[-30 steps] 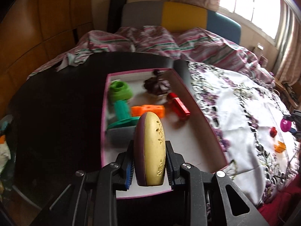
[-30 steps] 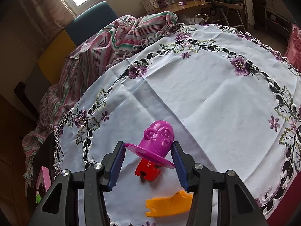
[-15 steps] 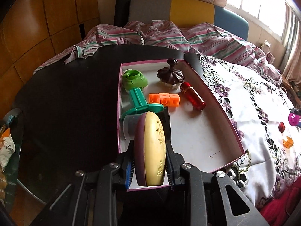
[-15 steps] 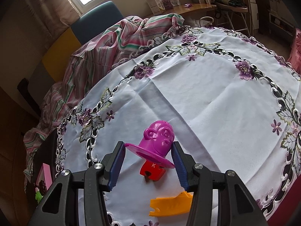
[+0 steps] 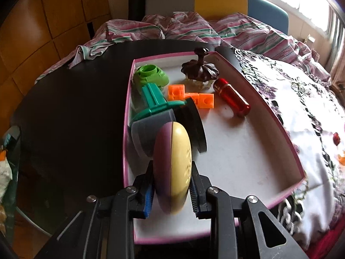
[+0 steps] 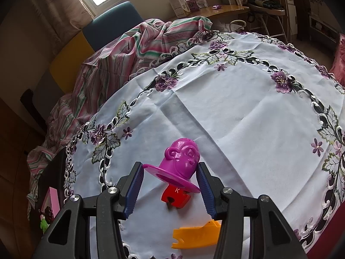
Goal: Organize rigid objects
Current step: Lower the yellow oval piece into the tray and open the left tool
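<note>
My left gripper [image 5: 172,192] is shut on a purple and cream oval case [image 5: 173,166], held on edge over the near end of a pink-rimmed white tray [image 5: 241,157]. The tray holds a green toy [image 5: 151,78], a teal piece [image 5: 156,102], orange blocks [image 5: 192,97], a red bottle [image 5: 231,97], a dark brown knobbed lid [image 5: 199,68] and a grey and black container [image 5: 163,129]. My right gripper [image 6: 170,185] is shut on a magenta monkey-face toy [image 6: 179,161] above the white embroidered tablecloth [image 6: 248,112]. A red block [image 6: 175,197] and an orange piece [image 6: 196,235] lie beneath it.
The tray sits on a dark round table [image 5: 71,108], beside the tablecloth [image 5: 306,112]. Striped bedding [image 5: 183,28] and a colourful headboard [image 5: 220,0] lie beyond. A wooden desk with boxes [image 6: 194,6] stands at the back in the right wrist view.
My left gripper has moved closer and lower over the tray with the oval case. My right gripper has risen slightly with the magenta toy in its grip.
</note>
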`<state>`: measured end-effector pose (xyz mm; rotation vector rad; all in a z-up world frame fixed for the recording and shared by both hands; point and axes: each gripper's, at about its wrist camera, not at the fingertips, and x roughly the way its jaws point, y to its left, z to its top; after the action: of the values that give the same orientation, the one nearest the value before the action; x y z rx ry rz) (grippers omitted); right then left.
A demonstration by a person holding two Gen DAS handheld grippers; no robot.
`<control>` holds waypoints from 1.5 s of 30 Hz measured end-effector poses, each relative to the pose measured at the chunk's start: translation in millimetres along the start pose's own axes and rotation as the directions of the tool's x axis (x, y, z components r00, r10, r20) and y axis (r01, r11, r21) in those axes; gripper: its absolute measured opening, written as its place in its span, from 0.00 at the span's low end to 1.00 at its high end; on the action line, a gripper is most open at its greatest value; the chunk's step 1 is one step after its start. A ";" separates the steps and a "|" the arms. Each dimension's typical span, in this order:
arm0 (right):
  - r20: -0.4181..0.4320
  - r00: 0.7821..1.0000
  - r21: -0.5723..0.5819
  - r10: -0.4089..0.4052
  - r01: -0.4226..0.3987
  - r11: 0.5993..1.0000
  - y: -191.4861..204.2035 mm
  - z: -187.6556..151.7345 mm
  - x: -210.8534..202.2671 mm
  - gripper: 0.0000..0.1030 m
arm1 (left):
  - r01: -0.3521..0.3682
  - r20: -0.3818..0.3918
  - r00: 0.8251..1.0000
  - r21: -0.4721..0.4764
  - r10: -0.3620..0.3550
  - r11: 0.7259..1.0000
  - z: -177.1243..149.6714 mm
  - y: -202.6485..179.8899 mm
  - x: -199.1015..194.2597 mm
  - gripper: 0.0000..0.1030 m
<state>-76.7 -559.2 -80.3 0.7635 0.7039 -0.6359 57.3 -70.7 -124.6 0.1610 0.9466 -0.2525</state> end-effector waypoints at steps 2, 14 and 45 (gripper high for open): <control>0.000 1.000 -0.001 0.000 0.000 1.000 0.0 0.2 0.2 0.50 | -0.013 0.009 1.000 0.009 0.013 1.000 4.5 -0.7 6.6 0.27; -0.004 1.000 -0.005 -0.002 0.002 1.000 0.5 0.0 1.0 0.50 | -0.028 0.034 0.999 -0.008 0.029 1.000 17.7 5.8 13.9 0.29; -0.032 0.999 -0.168 0.018 -0.023 0.986 32.8 -13.1 4.7 0.50 | -0.020 0.183 0.982 -0.131 0.044 0.991 24.2 40.8 -69.7 0.43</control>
<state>-54.3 -531.6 -77.9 0.6249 0.7670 -0.5396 48.8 -27.5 -52.6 0.0330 0.7715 -0.1723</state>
